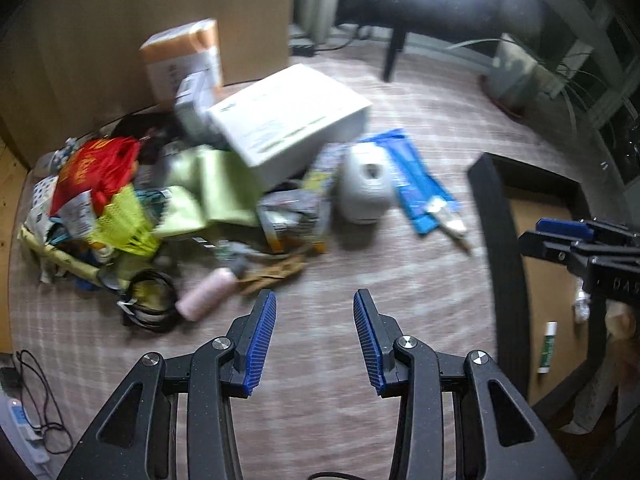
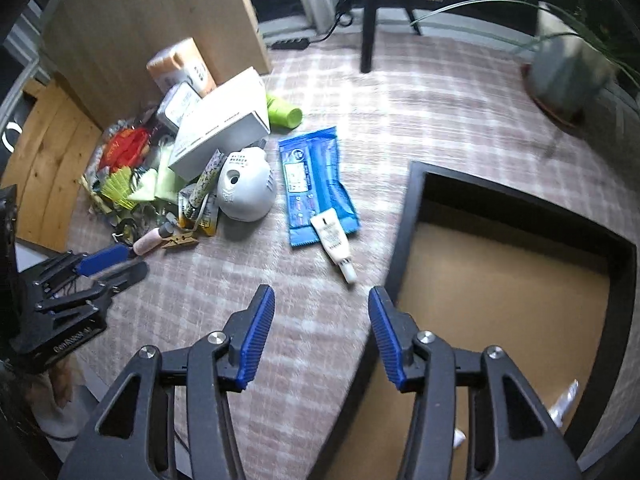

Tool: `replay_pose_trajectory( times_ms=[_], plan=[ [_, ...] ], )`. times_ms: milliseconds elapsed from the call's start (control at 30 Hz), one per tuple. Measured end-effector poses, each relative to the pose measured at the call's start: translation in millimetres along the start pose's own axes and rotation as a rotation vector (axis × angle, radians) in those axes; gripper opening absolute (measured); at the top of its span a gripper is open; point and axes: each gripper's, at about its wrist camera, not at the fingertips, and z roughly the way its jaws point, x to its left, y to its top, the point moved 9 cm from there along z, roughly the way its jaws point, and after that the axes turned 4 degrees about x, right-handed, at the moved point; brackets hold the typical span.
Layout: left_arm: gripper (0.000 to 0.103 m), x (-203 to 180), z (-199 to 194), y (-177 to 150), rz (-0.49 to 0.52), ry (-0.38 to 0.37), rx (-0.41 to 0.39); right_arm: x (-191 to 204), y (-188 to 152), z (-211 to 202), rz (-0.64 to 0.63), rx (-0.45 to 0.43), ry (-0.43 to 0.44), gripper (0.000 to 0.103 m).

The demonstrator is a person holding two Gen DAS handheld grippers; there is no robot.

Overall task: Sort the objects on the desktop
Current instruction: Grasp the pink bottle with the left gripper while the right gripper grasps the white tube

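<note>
A heap of loose objects lies on the checked cloth: a white box (image 1: 288,120) (image 2: 224,124), a white dome device (image 1: 366,188) (image 2: 246,184), a blue packet (image 2: 316,184) (image 1: 412,176) with a white tube (image 2: 334,242) on it, a pink bottle (image 1: 206,294) (image 2: 146,242). A black tray (image 2: 404,240) (image 1: 500,248) holds a green-and-white stick (image 1: 547,346). My left gripper (image 1: 315,300) is open and empty over bare cloth; it also shows in the right wrist view (image 2: 116,264). My right gripper (image 2: 322,296) is open and empty at the tray's left rim.
A wooden panel (image 2: 152,20) stands behind the heap. A potted plant (image 2: 568,68) sits at the far right. A black chair leg (image 2: 368,24) stands at the back. A coiled black cable (image 1: 152,300) and a wooden clothespin (image 2: 180,242) lie at the heap's near edge.
</note>
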Motion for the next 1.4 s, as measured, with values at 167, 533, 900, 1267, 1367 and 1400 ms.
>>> replay_pose_trajectory(
  times_ms=[167,533,900,1267,1367,1400],
  plan=[
    [0.038,39.4,16.6,3.0,-0.009,0.006,0.047,3.1,13.6,28.6,-0.006,0.056,-0.021,0.048],
    [0.031,58.2,49.5,6.0,0.087,-0.012,0.135,-2.9,33.5,61.8,-0.014,0.123,-0.041,0.048],
    [0.030,57.2,72.2,0.5,0.174,0.002,0.198,-13.4,38.3,82.1,0.011,0.171,-0.034,0.048],
    [0.019,45.1,71.2,-2.7,0.152,-0.024,0.168,-10.9,33.8,88.6,-0.051,0.204,-0.083,0.031],
    [0.019,41.4,69.6,-3.6,0.136,-0.020,0.158,-13.6,33.6,86.7,-0.045,0.203,-0.084,0.023],
    [0.019,40.9,69.2,-3.8,0.135,-0.016,0.155,-14.8,33.7,85.9,-0.045,0.199,-0.087,0.022]
  ],
)
